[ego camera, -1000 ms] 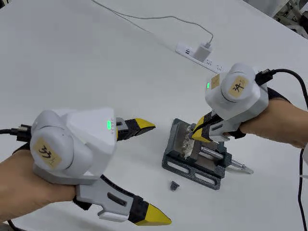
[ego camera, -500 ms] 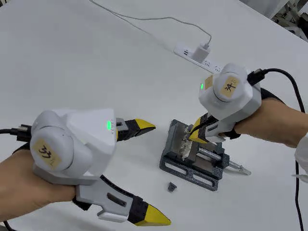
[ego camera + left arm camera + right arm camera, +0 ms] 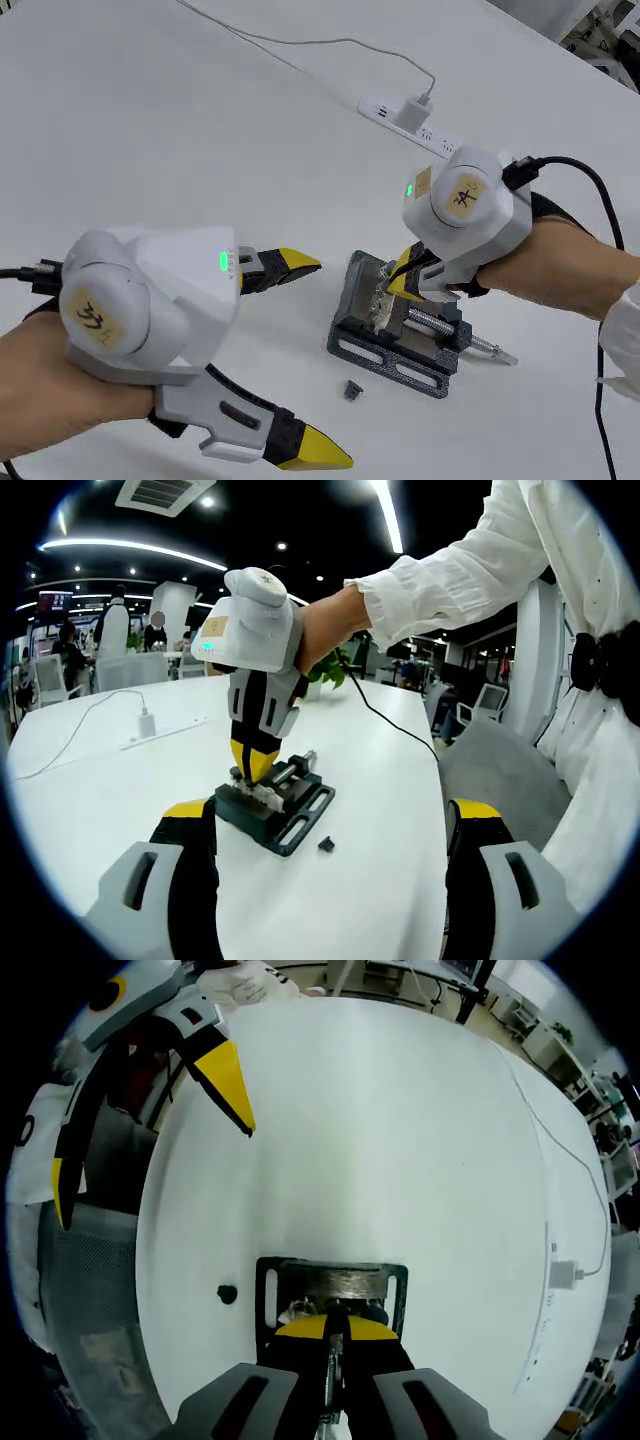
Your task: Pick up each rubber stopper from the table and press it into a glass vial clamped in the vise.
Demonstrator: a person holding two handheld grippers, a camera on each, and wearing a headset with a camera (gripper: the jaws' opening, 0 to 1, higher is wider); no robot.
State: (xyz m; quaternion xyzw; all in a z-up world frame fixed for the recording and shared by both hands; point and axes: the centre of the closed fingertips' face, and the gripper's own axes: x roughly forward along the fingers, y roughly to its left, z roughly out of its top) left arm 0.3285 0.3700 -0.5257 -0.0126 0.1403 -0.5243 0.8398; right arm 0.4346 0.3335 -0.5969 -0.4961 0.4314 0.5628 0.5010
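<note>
Here, at a white table [image 3: 150,120], a person is working two hand-held grippers around a small dark vise [image 3: 392,352]. The right gripper [image 3: 398,285] is pointing steeply down at the vise. Its yellow tips are drawn together with only a thin slit between them, and they are sitting right at the top of the clamp. Whether anything is pinched between them cannot be told. A clear vial [image 3: 377,302] is glinting in the vise just beside those tips, its mouth too small to make out.

The left gripper [image 3: 322,362] is hanging to the left of the vise, apart from it, with its jaws spread wide and gripping nothing. One black stopper [image 3: 351,390] is lying loose on the table just in front of the vise's near corner, touching neither gripper. In the left gripper view it is showing ahead between the two spread jaws, just right of the vise.

The vise's screw [image 3: 470,340] is jutting out under the person's right wrist. Farther back, a white power strip [image 3: 415,125] with a charger plugged in is lying on the table, its cable [image 3: 300,45] trailing toward the far edge.
</note>
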